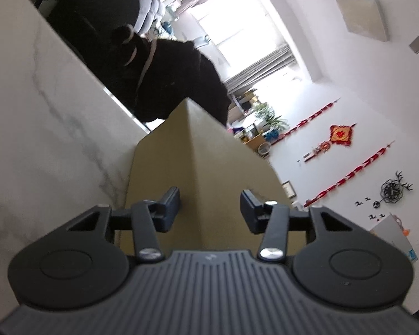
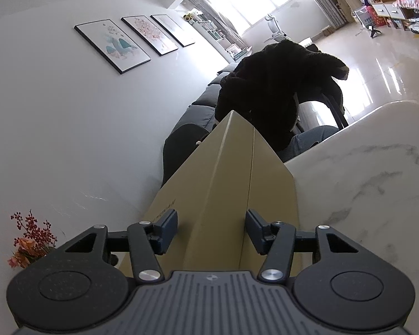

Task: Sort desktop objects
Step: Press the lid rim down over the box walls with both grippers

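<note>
A tan rectangular cardboard box point(image 1: 223, 173) is seen lying on the white grey-veined marble tabletop point(image 1: 42, 128), one edge of it running straight toward each camera. That near edge is straddled by the left gripper point(image 1: 209, 206), whose jaws stand partly apart; whether its dark pads point(image 1: 171, 203) press the cardboard cannot be told. In the right wrist view the same box point(image 2: 223, 184) is straddled by the right gripper point(image 2: 211, 229), likewise partly apart, contact again uncertain. Beyond the box, a black fleecy garment point(image 2: 276, 89) is draped over a chair. A slip is judged the main risk: if the box is lifted with only corners pinched, it could be twisted loose or tipped off the table edge behind it.
</note>
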A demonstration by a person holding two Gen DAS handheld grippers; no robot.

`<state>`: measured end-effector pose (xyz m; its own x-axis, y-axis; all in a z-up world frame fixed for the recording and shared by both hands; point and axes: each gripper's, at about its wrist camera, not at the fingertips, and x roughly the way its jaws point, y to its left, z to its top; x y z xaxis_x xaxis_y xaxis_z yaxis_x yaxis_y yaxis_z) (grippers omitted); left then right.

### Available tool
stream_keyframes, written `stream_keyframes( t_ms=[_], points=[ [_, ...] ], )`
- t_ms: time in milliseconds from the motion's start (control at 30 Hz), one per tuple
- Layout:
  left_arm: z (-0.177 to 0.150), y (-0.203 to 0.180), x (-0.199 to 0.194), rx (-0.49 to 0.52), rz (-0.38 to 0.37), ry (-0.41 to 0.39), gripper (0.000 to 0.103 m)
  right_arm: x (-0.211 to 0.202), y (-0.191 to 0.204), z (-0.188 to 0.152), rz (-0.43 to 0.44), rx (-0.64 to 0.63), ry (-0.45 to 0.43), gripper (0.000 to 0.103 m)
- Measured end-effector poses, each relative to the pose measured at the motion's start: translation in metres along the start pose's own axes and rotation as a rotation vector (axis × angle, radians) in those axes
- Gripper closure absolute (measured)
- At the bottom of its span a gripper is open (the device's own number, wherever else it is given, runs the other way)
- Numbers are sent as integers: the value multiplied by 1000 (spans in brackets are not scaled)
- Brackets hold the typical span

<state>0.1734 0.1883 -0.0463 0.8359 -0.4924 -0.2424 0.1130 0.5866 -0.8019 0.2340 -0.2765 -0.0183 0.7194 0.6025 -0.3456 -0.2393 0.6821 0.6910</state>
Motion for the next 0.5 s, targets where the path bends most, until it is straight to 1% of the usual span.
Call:
stream_keyframes(
  t_ms=[100, 167, 300, 333, 433, 467, 500],
  points=[
    [3, -6, -3, 20, -6, -4, 57, -1, -2, -1, 9, 13, -6, 46],
    [4, -4, -4, 16, -15, 0, 55, -1, -5, -1, 21, 32, -9, 46],
    [2, 11, 4, -37, -1, 43, 44, -2, -6, -2, 27, 43, -9, 46],
    [1, 15, 7, -52, -2, 59, 43, -2, -5, -2, 25, 41, -8, 46],
    [-3, 25, 15, -102, -10, 103, 45, -2, -4, -1, 24, 38, -4, 46],
    [-5, 28, 16, -117, -15, 100, 46, -2, -4, -1, 25, 39, -4, 46],
    [-5, 27, 15, -120, -15, 94, 50, -2, -5, -2, 26, 40, -4, 46]
  ],
)
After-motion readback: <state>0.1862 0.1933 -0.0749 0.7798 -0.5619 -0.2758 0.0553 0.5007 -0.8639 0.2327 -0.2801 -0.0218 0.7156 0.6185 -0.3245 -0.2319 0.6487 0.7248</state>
